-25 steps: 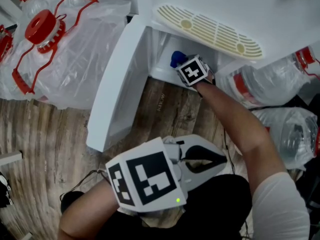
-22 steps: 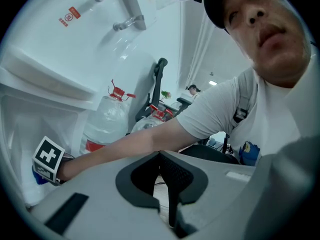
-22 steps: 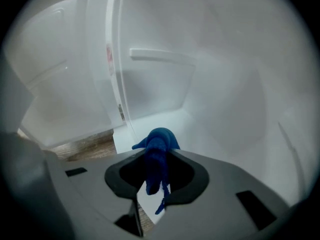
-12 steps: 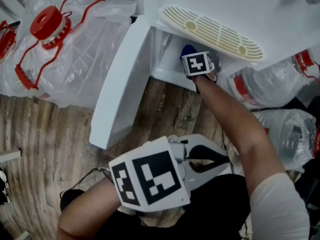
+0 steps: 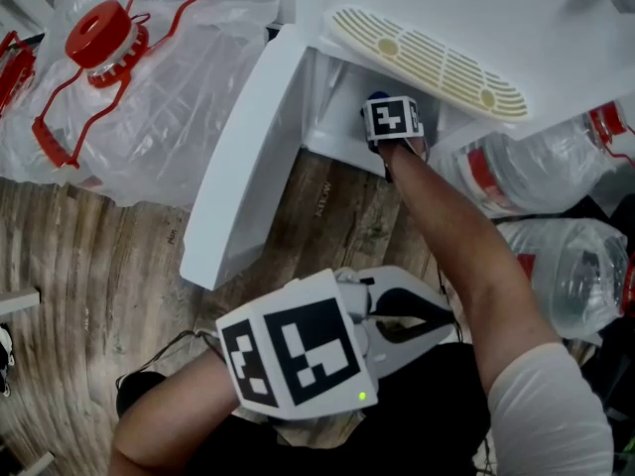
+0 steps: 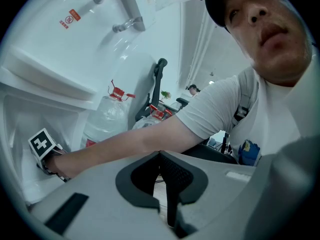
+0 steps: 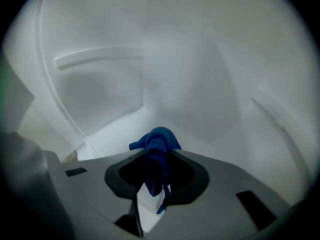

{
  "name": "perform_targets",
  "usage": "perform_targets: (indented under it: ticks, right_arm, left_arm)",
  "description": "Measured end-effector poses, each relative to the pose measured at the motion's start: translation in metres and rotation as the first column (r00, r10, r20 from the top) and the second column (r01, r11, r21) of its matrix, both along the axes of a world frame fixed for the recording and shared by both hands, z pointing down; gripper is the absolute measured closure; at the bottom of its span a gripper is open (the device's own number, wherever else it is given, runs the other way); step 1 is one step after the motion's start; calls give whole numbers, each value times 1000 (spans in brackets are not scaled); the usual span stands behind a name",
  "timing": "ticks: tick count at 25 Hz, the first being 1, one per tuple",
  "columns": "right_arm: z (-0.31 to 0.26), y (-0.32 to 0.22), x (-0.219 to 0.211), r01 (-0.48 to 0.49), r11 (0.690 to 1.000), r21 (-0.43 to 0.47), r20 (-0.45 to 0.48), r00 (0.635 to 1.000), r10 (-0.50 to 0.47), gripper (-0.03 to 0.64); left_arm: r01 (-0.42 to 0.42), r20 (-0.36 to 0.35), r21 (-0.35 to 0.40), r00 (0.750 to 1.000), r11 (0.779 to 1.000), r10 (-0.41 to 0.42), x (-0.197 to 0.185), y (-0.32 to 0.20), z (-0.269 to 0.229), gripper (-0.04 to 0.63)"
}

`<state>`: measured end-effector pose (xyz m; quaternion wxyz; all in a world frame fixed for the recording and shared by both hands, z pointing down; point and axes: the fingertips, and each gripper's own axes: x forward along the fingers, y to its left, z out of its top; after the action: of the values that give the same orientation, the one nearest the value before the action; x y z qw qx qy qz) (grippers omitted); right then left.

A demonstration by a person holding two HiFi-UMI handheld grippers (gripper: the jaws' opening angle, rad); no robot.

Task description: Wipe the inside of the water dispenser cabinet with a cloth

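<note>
Right gripper [image 7: 159, 160] is clenched on a blue cloth [image 7: 160, 136], which is bunched btwn the jaws w/ a wad poking out past the tips and a strand hanging back toward the camera. Gripper and cloth are inside the white water dispenser cabinet [image 7: 195, 79], low down, near the floor panel and far corner; can't tell if the cloth is touching a surface. From the head view only the gripper's marker cube and a sliver of blue show at the cabinet mouth, w/ the person's forearm [image 5: 456, 236] stretched out to it. Cabinet door [image 5: 248, 157] stands swung open on the left. Beige slotted drip tray [image 5: 437, 62] sits just above the opening. Left gripper [image 5: 451, 322] is held near, over the person's lap, jaws pressed together w/ nothing btwn them. Big water jugs in clear plastic bags w/ red caps lie far left [image 5: 109, 77] and right [image 5: 541, 167] of the dispenser, on a wood-plank floor [image 5: 89, 266].
</note>
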<state>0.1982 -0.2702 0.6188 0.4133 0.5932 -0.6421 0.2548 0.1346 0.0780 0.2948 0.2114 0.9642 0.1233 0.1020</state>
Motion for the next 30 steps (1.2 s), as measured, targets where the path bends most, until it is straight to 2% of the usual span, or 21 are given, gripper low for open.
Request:
perform_targets:
  ticks: [2,4,7,12,13,16,21,25,30]
  right_arm:
    - [2,19,-3,-6,999,-41,25,1000,7,532]
    - [1,31,-11,3,999,-44,57,998,-1,532]
    - [-7,28,-28,68,996,57,111,991,-74,532]
    - [-30,5,-26,107,977,187,64,991,-120,532]
    - [-29,3,-25,96,980,173,65,992,-109,532]
    - [-12,18,-8,-24,1000,7,47,999,24,532]
    - [-8,0,16,-107,994,7,-44,993,107,532]
    - [-2,12,14,-103,994,-34,-60,993,101,532]
    - [2,21,1,-7,998,-60,-64,998,3,532]
  left_arm:
    - [-5,-5,2,1000,1000,5,0,0,-2,592]
    - [-8,-9,5,1000,1000,8,-1,1,-3,592]
    - [-12,-18,8,1000,1000,12,-1,3,-7,592]
    - [-16,-21,13,1000,1000,16,-3,5,-9,592]
    - [-15,-20,13,1000,1000,15,-4,5,-9,592]
    - [-10,-19,17,1000,1000,11,-6,5,-10,592]
    - [1,-20,20,1000,1000,-1,-10,4,-12,592]
    - [3,-20,20,1000,1000,-3,-12,3,-12,592]
    - [-11,-33,29,999,1000,12,-11,5,-17,592]
